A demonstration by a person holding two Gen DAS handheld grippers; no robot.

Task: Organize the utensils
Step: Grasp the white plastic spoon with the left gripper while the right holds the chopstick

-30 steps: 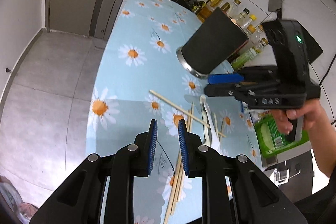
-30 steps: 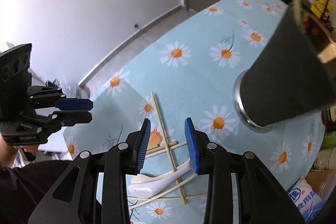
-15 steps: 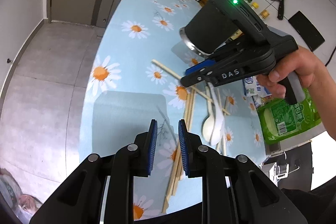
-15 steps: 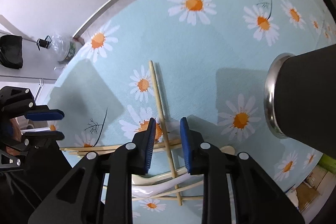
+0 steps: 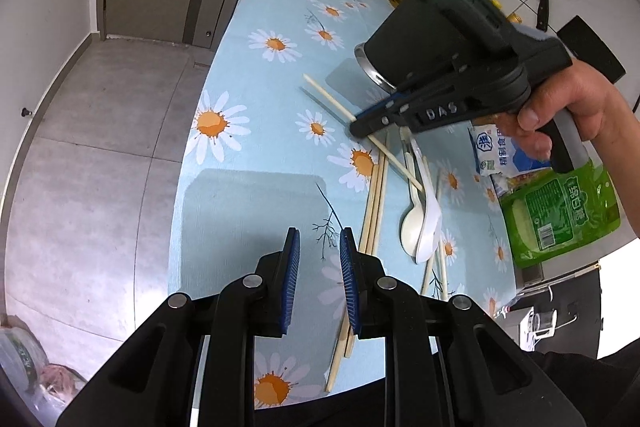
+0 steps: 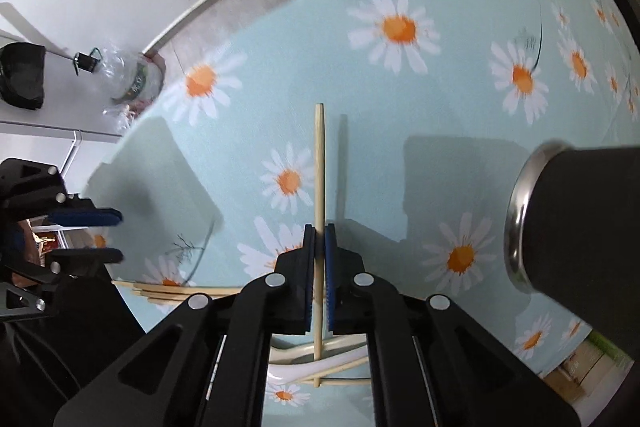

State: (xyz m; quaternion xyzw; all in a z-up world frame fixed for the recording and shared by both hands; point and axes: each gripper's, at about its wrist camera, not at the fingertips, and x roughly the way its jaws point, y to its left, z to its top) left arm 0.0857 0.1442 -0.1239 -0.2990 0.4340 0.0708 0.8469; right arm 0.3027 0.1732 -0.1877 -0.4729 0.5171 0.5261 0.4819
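The right gripper (image 6: 319, 239) points almost straight down at the surface (image 6: 440, 99), and its jaws are pressed together on a single chopstick (image 6: 319, 163). The pinch sits partway along the stick, so its far end runs toward 12 o'clock in the right wrist view while its near end passes under the gripper and crosses the heap at 6 o'clock. Taking the topmost stick that lies across the others looks like the sensible choice: it can probably come away without dragging the rest.

The dark cup (image 6: 576, 227) with the metal rim lies on its side at 3 o'clock in that view, its mouth turned toward the pile. I judge it to be where the utensils are meant to go, so the held chopstick would have to swing that way.

In the left wrist view the remaining chopsticks (image 5: 374, 199) lie in a loose bundle near the middle, running toward 6 o'clock, with two white spoons (image 5: 420, 223) just beside them at about 3 o'clock. The left gripper (image 5: 319, 281) hovers above the near end of that bundle with its jaws spread a little and nothing between them, seemingly waiting its turn. The person's hand (image 5: 568, 115) holds the right tool's handle at 2 o'clock.
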